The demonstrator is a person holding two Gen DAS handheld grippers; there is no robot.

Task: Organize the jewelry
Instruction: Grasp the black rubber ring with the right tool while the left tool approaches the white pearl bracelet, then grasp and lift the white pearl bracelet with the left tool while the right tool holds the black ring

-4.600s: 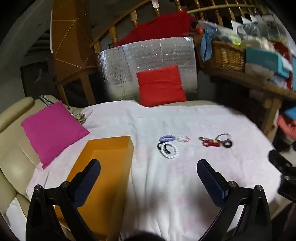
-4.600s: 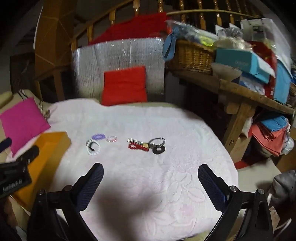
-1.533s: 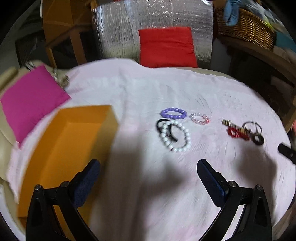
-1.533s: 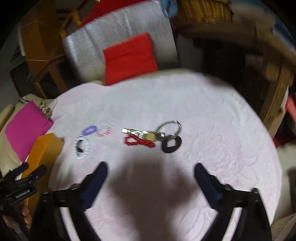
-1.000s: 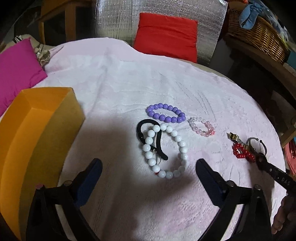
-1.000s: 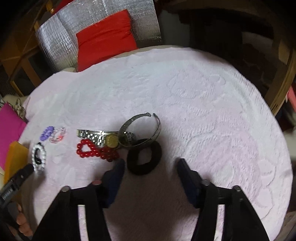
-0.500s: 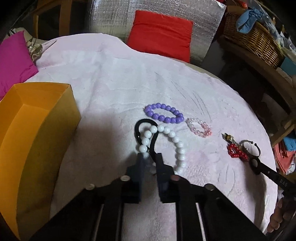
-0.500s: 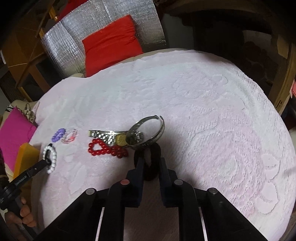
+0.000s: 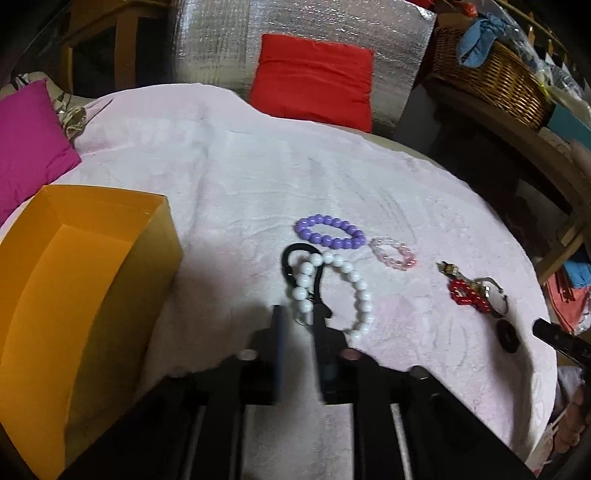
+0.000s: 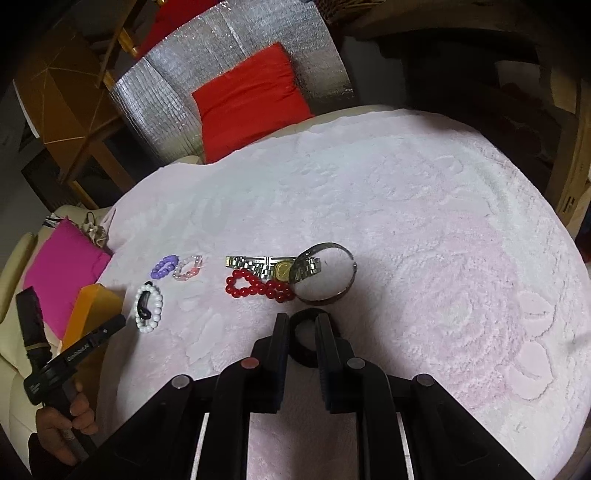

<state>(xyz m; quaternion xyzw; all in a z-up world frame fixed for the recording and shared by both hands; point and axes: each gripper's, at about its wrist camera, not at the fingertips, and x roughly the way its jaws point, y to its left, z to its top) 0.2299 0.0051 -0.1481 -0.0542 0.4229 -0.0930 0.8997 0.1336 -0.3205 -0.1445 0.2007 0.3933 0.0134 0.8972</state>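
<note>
Jewelry lies on a pale pink cloth (image 9: 229, 184). My left gripper (image 9: 299, 317) is shut on the near side of a white bead bracelet (image 9: 328, 291) that overlaps a black band (image 9: 291, 258). Behind lie a purple bead bracelet (image 9: 328, 232) and a pink one (image 9: 393, 253). My right gripper (image 10: 303, 325) is shut on a black hair tie (image 10: 304, 339). Just beyond it lie a red bead bracelet (image 10: 255, 286), a metal watch (image 10: 269, 266) and a silver bangle (image 10: 325, 273). An open orange box (image 9: 66, 280) stands at the left.
A magenta cushion (image 9: 26, 144) lies far left, a red cushion (image 9: 314, 81) and a silver foil panel (image 9: 295, 33) at the back. A wicker basket (image 9: 491, 77) sits on a wooden bench at the right. The cloth's edge drops off at the right.
Both grippers moved down onto the cloth and closed from wide open: the left onto the white bead bracelet, the right onto the black hair tie.
</note>
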